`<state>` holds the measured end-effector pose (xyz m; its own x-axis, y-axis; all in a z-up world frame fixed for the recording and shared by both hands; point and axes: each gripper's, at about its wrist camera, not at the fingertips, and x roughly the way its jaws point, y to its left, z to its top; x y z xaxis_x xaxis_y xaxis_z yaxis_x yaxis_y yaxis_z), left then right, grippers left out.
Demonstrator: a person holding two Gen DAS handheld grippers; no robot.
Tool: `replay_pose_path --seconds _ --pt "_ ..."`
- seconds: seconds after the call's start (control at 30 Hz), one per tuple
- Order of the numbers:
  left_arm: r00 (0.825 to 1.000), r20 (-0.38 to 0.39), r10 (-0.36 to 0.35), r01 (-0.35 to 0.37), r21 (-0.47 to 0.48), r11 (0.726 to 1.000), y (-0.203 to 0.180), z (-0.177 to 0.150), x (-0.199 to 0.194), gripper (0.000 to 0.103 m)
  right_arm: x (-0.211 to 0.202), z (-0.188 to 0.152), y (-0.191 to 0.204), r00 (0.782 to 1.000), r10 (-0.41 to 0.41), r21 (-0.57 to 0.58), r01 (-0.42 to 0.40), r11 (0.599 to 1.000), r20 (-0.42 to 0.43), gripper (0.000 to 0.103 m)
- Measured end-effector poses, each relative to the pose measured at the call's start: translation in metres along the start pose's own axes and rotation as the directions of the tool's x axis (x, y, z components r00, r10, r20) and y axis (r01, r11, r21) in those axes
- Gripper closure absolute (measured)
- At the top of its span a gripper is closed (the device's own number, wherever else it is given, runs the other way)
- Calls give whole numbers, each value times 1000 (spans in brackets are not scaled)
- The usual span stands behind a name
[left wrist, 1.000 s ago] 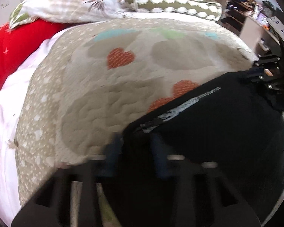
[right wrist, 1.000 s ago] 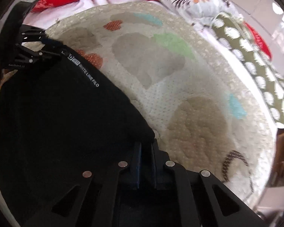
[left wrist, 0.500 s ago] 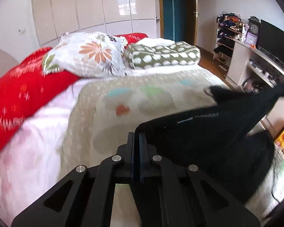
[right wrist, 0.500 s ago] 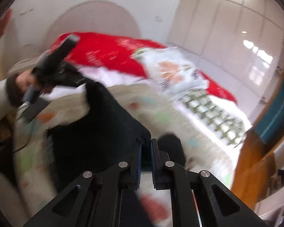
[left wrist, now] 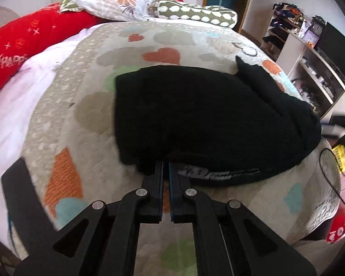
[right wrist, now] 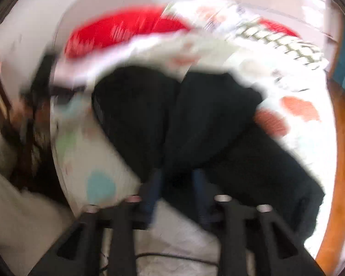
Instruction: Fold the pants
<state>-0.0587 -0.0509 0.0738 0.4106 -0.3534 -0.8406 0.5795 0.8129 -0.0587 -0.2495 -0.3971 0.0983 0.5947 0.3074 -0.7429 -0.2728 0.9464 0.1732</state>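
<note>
The black pants [left wrist: 207, 119] lie folded over on the quilt with hearts [left wrist: 80, 119] that covers the bed, a printed white logo showing along their near edge. The left gripper [left wrist: 165, 168] has its jaws pressed together at this near edge; the dark cloth seems pinched between them, but the tips are partly hidden by the fabric. The right gripper [right wrist: 176, 177] is at the other near corner of the pants [right wrist: 195, 119]; its picture is very blurred, and its jaws are opening, with black cloth lying in the gap between them. Behind the pants, at the head of the bed, there are a red pillow [left wrist: 27, 39], a flowered pillow [left wrist: 112, 0] and a green dotted cushion [left wrist: 195, 13].
</note>
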Motion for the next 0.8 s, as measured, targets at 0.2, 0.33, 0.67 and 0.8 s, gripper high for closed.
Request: replay_pose_path --seconds 0.2,0.33,0.67,0.8 --pt "992 120 41 -25 -132 991 21 3 -37 54 28 66 -83 985 -138 309 101 946 99 28" --pt "989 147 23 -1 -149 989 16 12 -36 50 102 90 -123 996 -83 443 71 894 9 59" --pt "991 135 -21 40 -141 989 2 20 -16 50 -19 29 -106 946 -271 449 168 878 177 97" --pt "993 106 -45 61 -154 986 -3 21 3 50 -83 -46 -107 909 -393 565 253 785 139 97"
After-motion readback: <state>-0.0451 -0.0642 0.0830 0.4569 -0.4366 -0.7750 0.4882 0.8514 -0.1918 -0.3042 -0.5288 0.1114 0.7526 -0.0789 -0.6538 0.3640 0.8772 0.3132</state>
